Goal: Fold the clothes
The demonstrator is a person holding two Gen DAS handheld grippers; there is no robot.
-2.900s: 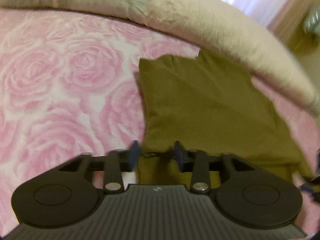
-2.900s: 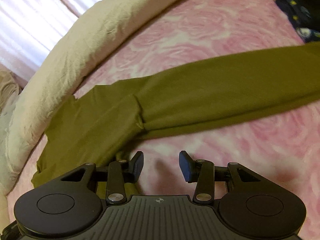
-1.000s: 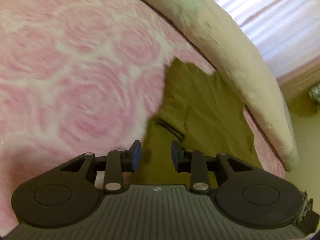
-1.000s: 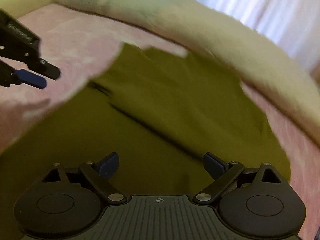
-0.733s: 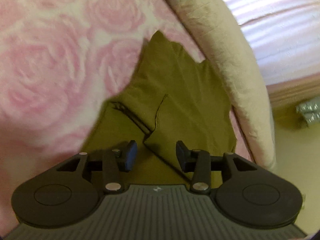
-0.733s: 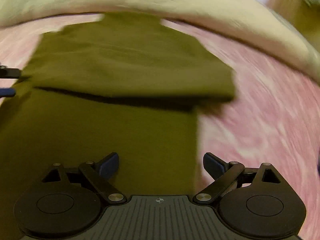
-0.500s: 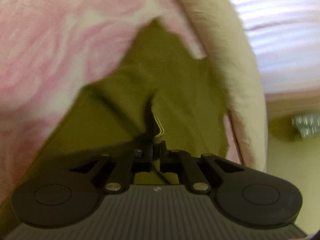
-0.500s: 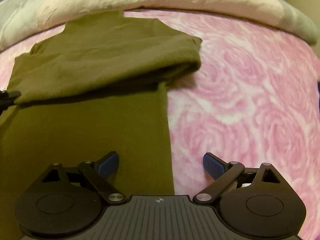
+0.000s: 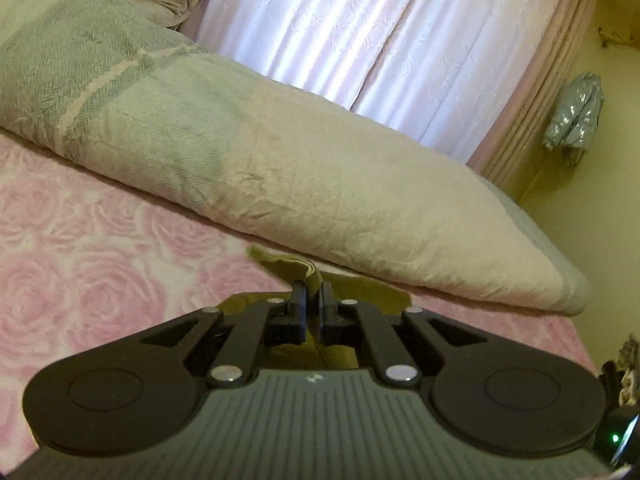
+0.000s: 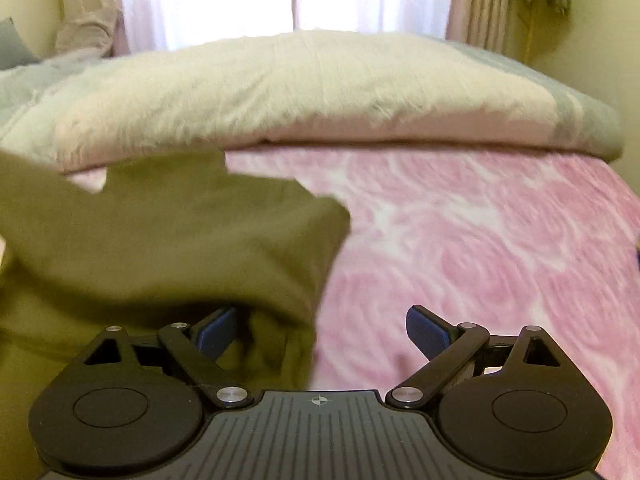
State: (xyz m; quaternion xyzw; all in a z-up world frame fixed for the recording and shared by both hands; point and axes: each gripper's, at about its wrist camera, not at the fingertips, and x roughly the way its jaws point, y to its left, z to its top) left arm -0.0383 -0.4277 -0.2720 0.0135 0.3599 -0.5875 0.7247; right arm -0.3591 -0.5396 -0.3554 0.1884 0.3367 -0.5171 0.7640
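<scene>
An olive-green garment [image 10: 168,240] lies partly folded on the pink rose-patterned bedspread [image 10: 480,232]. In the left wrist view my left gripper [image 9: 311,300] is shut on an edge of the olive-green garment [image 9: 308,270], which sticks up between the jaws; most of the cloth is hidden under the gripper body. In the right wrist view my right gripper [image 10: 322,330] is wide open and empty, low over the garment's right edge, with the left fingertip [image 10: 218,330] over the cloth and the right one over the bedspread.
A long cream and grey duvet roll [image 9: 280,160] lies across the bed just behind the garment, also in the right wrist view [image 10: 320,92]. Pale curtains [image 9: 360,40] hang behind it. A silver jacket [image 9: 572,112] hangs on the yellow wall at the right.
My left gripper closed on the garment's edge and tilted up toward the duvet and curtains. My right gripper stayed open and moved lower, closer to the garment's right edge.
</scene>
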